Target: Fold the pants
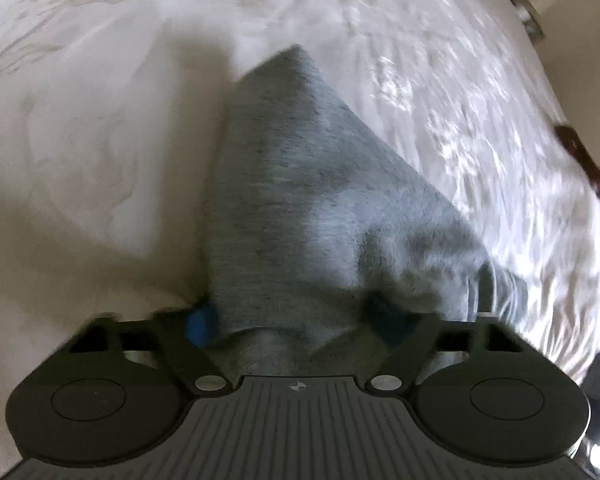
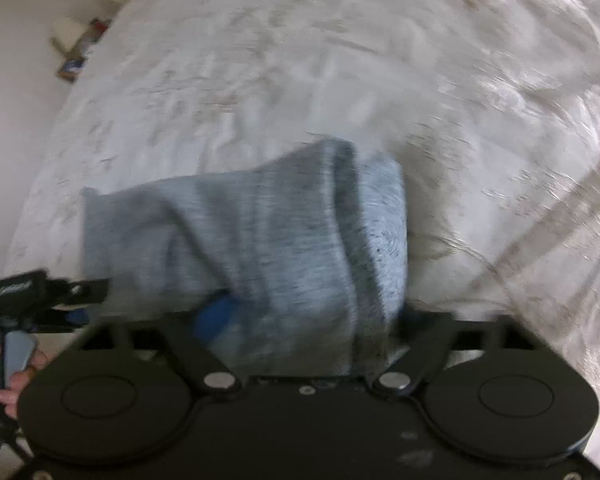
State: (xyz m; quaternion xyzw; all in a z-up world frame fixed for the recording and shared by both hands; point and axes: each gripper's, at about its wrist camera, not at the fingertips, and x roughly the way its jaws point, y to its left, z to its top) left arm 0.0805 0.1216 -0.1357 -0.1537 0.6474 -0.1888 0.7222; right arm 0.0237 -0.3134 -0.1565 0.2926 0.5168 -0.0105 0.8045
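Grey pants (image 1: 300,184) lie folded on a white bedspread (image 1: 100,120), narrowing to a corner at the far end. My left gripper (image 1: 296,324) stands open at their near end. Cloth fills the gap between its blue pads (image 1: 200,324); the right pad is partly covered. In the right wrist view the pants (image 2: 260,232) are bunched and blurred, draped over my right gripper (image 2: 312,320). It is open too, one blue pad (image 2: 216,316) peeking out under the cloth and the other finger hidden. The left gripper (image 2: 80,292) reaches the cloth's left edge, held by a hand (image 2: 20,376).
The bedspread (image 2: 300,60) spreads far beyond the pants. Its edge curves down the right of the left wrist view, with a dark brown item (image 1: 580,156) and a round fitting (image 1: 526,12) beyond. Boxes and clutter (image 2: 76,52) sit on the floor past the bed's far left.
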